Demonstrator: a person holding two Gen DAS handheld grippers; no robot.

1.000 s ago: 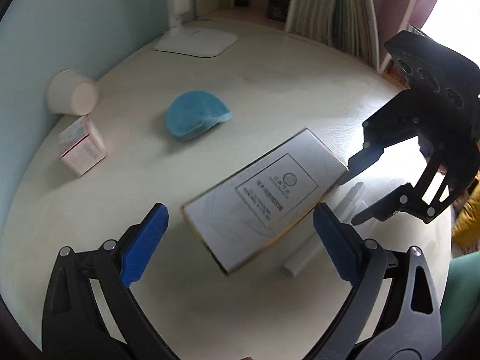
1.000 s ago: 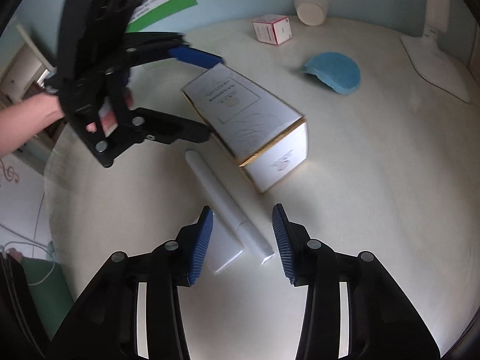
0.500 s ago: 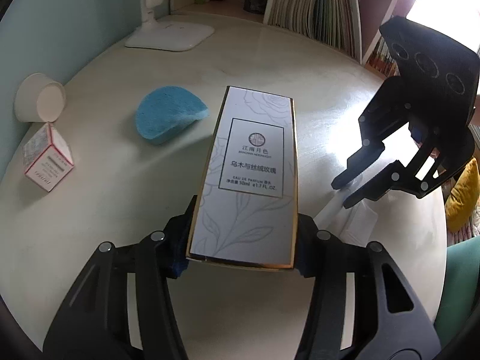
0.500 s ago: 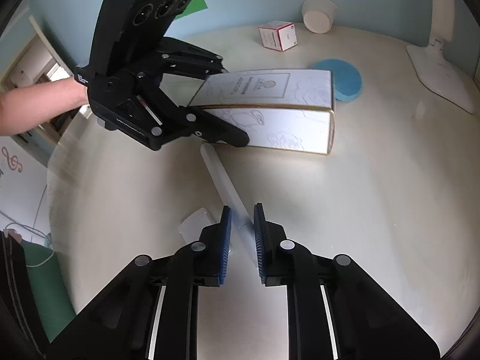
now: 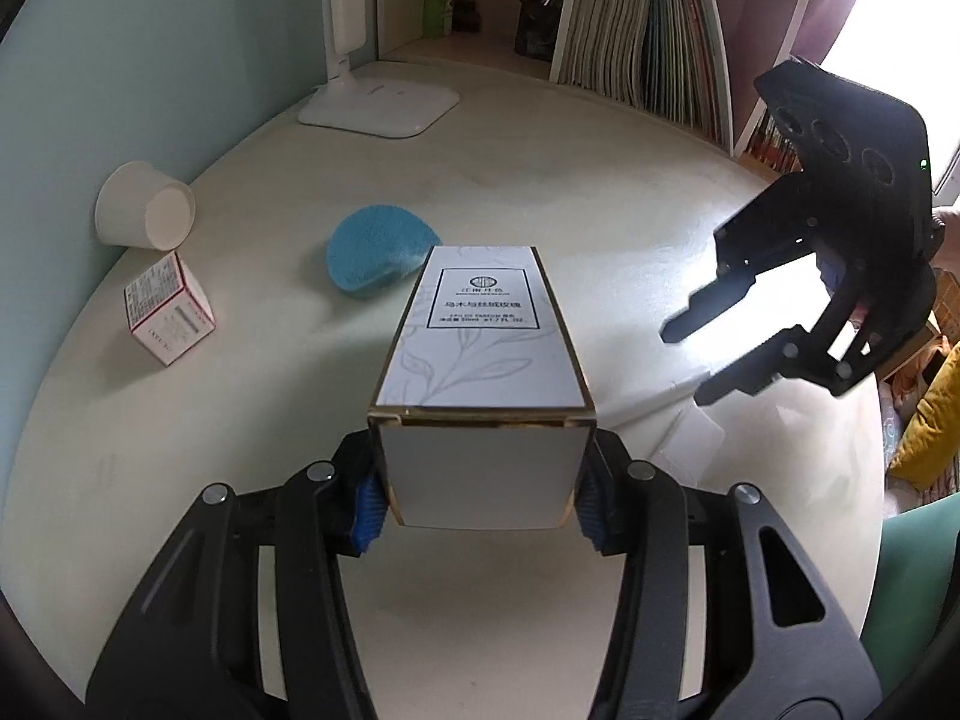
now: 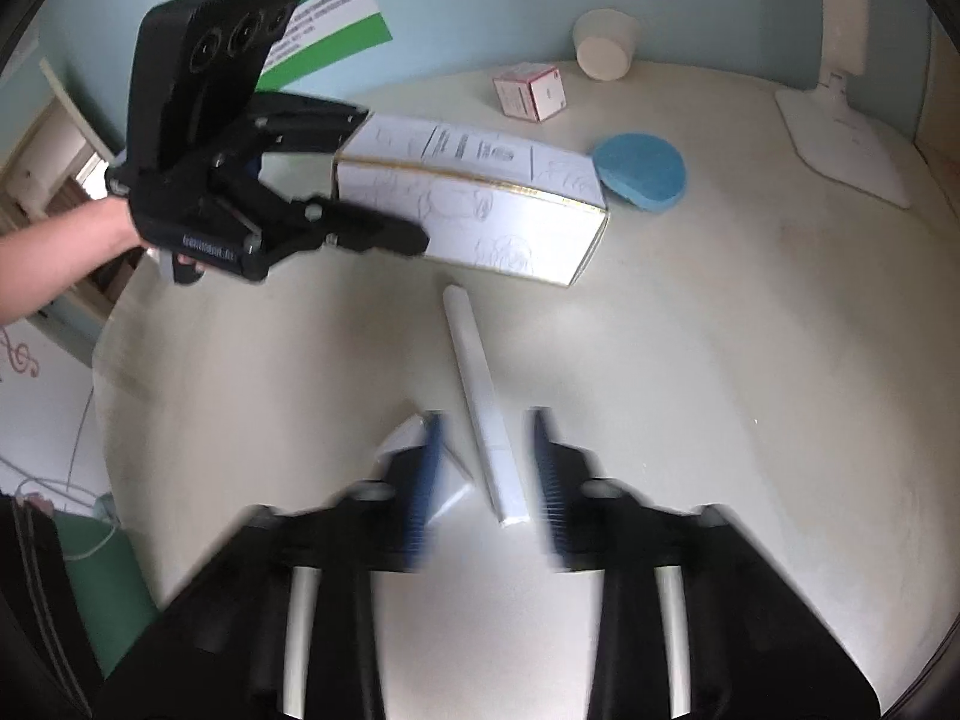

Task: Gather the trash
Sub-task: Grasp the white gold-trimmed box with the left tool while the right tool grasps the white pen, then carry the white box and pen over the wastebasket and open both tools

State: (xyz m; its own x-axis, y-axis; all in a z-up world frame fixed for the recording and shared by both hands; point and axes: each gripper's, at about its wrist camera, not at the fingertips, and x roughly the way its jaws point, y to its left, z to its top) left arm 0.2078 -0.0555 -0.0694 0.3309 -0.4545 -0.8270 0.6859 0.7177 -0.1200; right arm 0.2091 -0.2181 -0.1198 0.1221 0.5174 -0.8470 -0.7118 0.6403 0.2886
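Observation:
A tall white perfume box (image 5: 480, 348) with gold edges is off the round cream table (image 5: 600, 210), and my left gripper (image 5: 480, 498) is shut on its near end. Its blue pads press both sides while the jaws are still closing. In the right wrist view the box (image 6: 510, 198) sticks out level from the left gripper (image 6: 384, 180), which a hand holds. My right gripper (image 6: 486, 468) hovers low over the table with its jaws opening. A white tube (image 6: 480, 396) lies between the blurred fingers, apart from both pads. A small white packet (image 6: 450, 480) lies beside the left finger.
A blue sponge (image 5: 378, 252), a tipped paper cup (image 5: 147, 216) and a small pink-and-white carton (image 5: 168, 315) lie at the table's far left. A white lamp base (image 5: 384, 105) stands at the back, before a shelf of books (image 5: 636, 54). The table's edge curves close on the right.
My left jaws closed on the perfume box and raised it, and it now points straight away from the camera. The right jaws shut over the white tube, then parted again.

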